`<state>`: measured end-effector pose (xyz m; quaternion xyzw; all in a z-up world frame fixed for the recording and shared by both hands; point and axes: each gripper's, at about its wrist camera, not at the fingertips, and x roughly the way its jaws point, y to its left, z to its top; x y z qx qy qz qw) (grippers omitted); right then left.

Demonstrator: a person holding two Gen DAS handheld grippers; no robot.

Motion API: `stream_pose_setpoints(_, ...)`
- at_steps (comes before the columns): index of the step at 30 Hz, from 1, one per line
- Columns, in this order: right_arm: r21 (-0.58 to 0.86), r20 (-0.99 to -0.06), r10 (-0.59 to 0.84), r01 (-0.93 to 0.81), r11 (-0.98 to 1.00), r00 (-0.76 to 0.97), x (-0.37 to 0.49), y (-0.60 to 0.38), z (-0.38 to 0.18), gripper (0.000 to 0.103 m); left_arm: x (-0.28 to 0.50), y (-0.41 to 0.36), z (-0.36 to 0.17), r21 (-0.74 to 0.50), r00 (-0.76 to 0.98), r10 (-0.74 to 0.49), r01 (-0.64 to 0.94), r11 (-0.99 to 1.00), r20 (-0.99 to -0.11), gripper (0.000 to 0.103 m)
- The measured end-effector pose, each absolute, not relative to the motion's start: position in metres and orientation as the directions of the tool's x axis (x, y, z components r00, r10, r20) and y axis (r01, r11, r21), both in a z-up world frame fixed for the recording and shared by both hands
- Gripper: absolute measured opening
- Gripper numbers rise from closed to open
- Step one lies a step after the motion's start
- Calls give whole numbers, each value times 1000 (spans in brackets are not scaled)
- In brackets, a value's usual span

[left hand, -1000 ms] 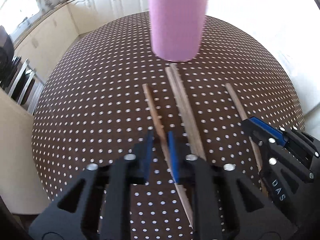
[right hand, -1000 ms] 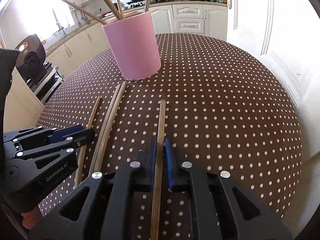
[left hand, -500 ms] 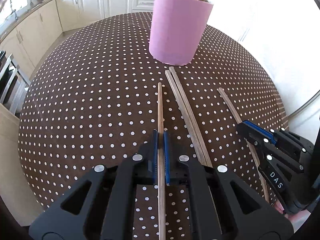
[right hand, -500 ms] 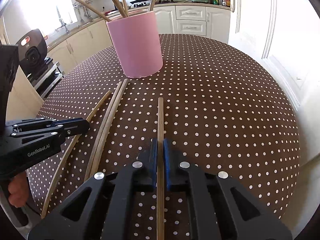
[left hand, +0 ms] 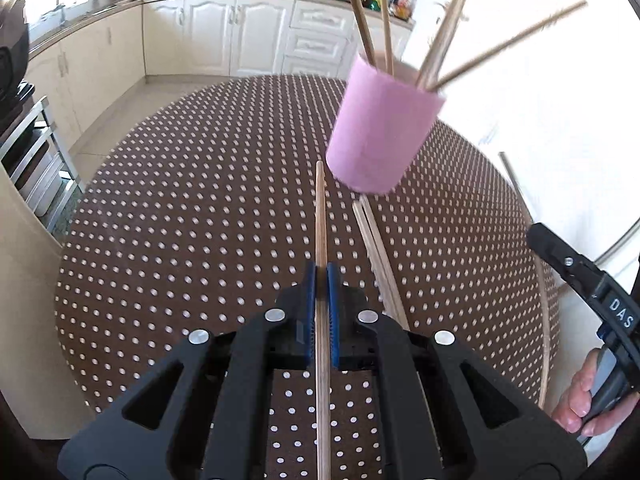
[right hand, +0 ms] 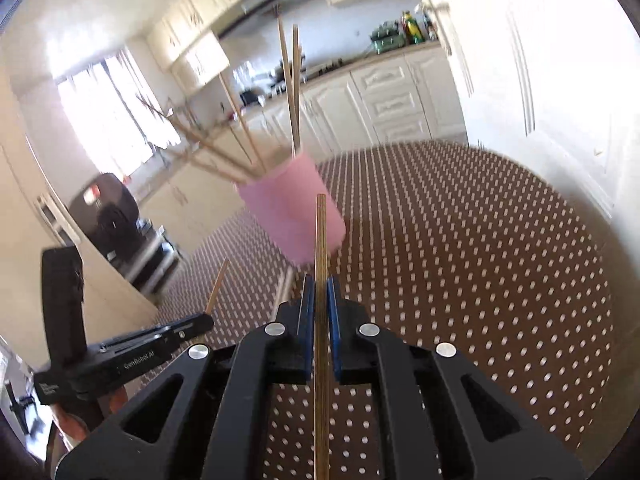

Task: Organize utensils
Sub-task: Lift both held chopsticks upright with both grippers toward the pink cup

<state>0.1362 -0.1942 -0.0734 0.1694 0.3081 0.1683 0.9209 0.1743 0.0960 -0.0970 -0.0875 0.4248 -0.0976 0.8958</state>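
Note:
A pink cup point(left hand: 380, 132) with several wooden chopsticks standing in it sits on the brown dotted table point(left hand: 180, 220); it also shows in the right wrist view point(right hand: 292, 212). My left gripper point(left hand: 321, 276) is shut on a chopstick point(left hand: 321, 216), held above the table and pointing at the cup's left side. My right gripper point(right hand: 320, 288) is shut on another chopstick point(right hand: 321, 236), lifted and tilted up toward the cup. Two chopsticks point(left hand: 376, 240) lie side by side on the table below the cup.
The right gripper's body point(left hand: 592, 292) and hand are at the right edge of the left wrist view. The left gripper's body point(right hand: 120, 360) is low left in the right wrist view. White kitchen cabinets point(left hand: 224, 36) stand beyond the table. A metal rack point(left hand: 28, 152) stands left.
Both grippers have lifted their chopsticks off the table and tilted upward toward the cup. The left gripper closed on its chopstick a second ago.

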Motion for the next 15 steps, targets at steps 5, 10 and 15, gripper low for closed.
stream_pose_setpoints(5,418,-427,402,-217,882,810,135,-202,-52,5,165,103,-69,-253,677,-245,89,963,-694,6)
stream_pose_setpoints(10,418,-331,395,-242,875,857,134,-209,-31,5,158,108,-39,-267,738,-242,87,960,-630,6)
stream_pose_setpoints(15,445,-257,419,-278,851,871,139,-214,-17,5,154,104,-12,-279,789,-249,104,955,-561,6)
